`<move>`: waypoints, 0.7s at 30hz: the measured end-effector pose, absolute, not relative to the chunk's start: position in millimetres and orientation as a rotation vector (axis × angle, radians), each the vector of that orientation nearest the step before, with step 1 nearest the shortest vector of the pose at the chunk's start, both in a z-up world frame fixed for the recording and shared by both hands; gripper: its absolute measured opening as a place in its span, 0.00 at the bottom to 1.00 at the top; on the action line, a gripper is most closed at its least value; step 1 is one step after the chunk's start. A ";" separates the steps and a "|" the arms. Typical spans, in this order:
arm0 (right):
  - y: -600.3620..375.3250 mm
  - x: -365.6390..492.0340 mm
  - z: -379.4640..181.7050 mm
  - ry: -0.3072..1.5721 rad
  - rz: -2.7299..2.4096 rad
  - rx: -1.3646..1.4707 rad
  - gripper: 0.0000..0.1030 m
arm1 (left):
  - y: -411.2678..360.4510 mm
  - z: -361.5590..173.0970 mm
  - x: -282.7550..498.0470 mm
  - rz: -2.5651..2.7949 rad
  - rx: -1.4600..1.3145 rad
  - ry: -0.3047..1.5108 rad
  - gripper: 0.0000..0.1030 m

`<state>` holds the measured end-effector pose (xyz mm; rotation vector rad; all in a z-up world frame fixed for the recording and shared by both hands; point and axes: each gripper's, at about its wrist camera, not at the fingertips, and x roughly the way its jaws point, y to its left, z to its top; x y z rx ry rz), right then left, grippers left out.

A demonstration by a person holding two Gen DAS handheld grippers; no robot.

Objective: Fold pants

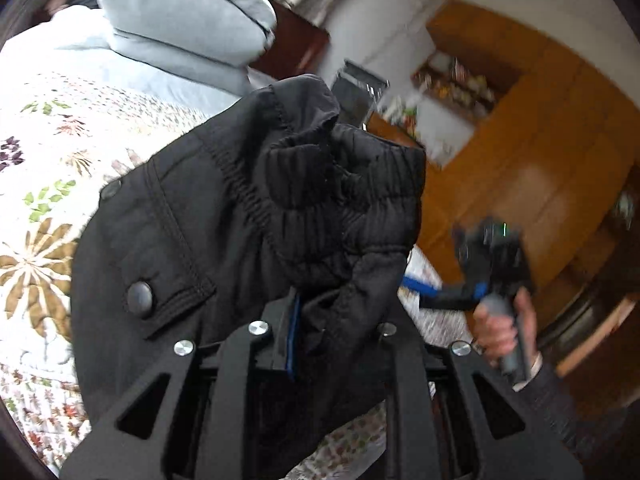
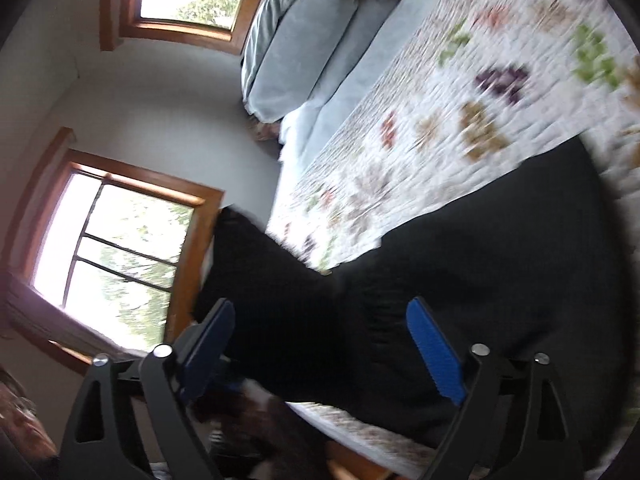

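Observation:
Black pants (image 1: 224, 216) with an elastic waistband, a pocket flap and snap buttons hang bunched in front of the left wrist camera. My left gripper (image 1: 316, 312) is shut on the waistband, and the cloth covers its right finger; one blue pad (image 1: 293, 332) shows. In the same view my right gripper (image 1: 428, 294) is at the right, held by a person's hand (image 1: 504, 332) and apart from the cloth. In the right wrist view my right gripper (image 2: 324, 340) stands open, its blue pads (image 2: 434, 352) wide apart and touching nothing. The pants (image 2: 480, 260) stretch across the bed beyond it.
A white floral quilt (image 1: 36, 184) covers the bed (image 2: 460, 100). Blue-grey pillows (image 1: 180, 12) are stacked at its head (image 2: 296, 40). Wooden cabinets (image 1: 540, 140) stand across the room. Two wood-framed windows (image 2: 116, 256) are in the wall beside the bed.

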<state>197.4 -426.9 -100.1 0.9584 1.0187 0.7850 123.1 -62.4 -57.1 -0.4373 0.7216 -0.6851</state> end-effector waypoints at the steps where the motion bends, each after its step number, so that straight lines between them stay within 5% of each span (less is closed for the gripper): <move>1: -419.1 201.7 -102.1 1.039 0.793 0.965 0.89 | -70.3 -61.6 122.0 -0.689 -0.411 0.735 0.17; 21: -334.4 267.5 -141.2 1.330 0.704 0.960 0.90 | -125.0 -89.1 133.5 -0.684 -0.167 0.843 0.23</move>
